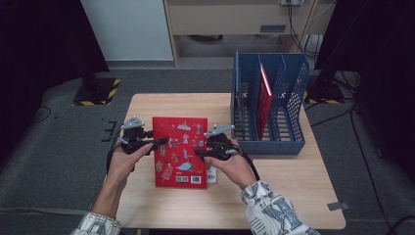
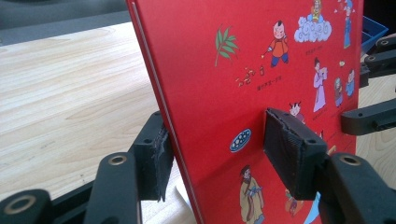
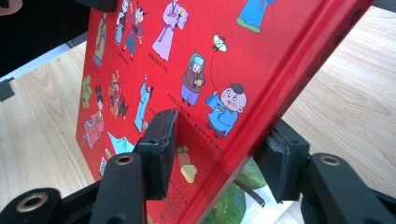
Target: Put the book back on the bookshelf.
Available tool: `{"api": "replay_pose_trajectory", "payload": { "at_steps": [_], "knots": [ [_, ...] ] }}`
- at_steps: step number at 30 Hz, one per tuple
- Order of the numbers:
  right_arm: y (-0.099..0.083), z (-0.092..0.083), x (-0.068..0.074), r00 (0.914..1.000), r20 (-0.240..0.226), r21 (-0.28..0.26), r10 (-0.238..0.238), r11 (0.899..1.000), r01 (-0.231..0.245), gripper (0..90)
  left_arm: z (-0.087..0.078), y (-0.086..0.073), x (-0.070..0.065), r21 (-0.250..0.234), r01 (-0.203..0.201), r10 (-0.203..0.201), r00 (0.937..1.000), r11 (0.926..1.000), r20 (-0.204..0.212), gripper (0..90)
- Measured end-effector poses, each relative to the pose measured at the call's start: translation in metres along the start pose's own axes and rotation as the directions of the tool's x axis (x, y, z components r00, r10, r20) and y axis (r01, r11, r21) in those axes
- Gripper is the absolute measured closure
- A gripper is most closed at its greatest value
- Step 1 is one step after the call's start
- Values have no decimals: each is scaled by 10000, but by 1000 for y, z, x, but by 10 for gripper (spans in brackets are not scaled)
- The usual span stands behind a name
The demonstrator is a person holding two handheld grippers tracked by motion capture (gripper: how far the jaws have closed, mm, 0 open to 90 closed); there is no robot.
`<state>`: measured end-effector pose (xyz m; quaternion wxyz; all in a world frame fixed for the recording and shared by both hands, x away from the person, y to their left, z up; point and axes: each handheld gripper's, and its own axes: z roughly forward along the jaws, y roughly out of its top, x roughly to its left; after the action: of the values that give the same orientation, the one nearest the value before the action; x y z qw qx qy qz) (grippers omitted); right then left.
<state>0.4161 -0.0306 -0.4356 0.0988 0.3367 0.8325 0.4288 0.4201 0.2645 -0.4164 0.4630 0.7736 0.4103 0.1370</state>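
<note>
A red picture book (image 1: 180, 164) with cartoon figures on its cover is held between my two grippers, tilted up off the wooden table (image 1: 274, 196). My left gripper (image 1: 164, 142) is shut on the book's left edge. In the left gripper view its pads (image 2: 289, 149) press the cover and the back of the red book (image 2: 233, 70). My right gripper (image 1: 198, 152) is at the opposite edge, by the spine. In the right gripper view one pad (image 3: 161, 144) lies on the cover of the red book (image 3: 187, 46) and the other sits behind the spine.
A blue slotted file rack (image 1: 293, 105) stands at the table's back right with a red book (image 1: 264, 98) upright in a middle slot. A green and white book (image 1: 211, 175) lies on the table under the red one's right edge.
</note>
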Motion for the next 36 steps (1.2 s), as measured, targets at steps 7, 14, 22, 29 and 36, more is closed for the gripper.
{"api": "replay_pose_trajectory", "payload": {
  "at_steps": [7,14,22,29,36],
  "knots": [
    [3,-2,0,9999,-156,-65,41,10000,-42,526,-5,2,0,-32,-73,73,10000,10000,35,445],
    [13,-9,0,9997,-249,-236,-9,9997,3,557,-11,9,-1,-259,-184,187,9998,9995,90,460],
    [30,-17,-1,9995,-275,-438,-171,9989,159,578,-17,13,0,-257,-256,258,9996,9993,85,461],
    [34,-18,2,9993,-337,-515,-165,9986,148,590,-21,13,1,-250,-318,319,9995,9992,56,462],
    [37,-19,4,9989,-452,-585,-138,9982,111,597,-28,14,1,-378,-313,315,9995,9988,30,466]
  ]
}}
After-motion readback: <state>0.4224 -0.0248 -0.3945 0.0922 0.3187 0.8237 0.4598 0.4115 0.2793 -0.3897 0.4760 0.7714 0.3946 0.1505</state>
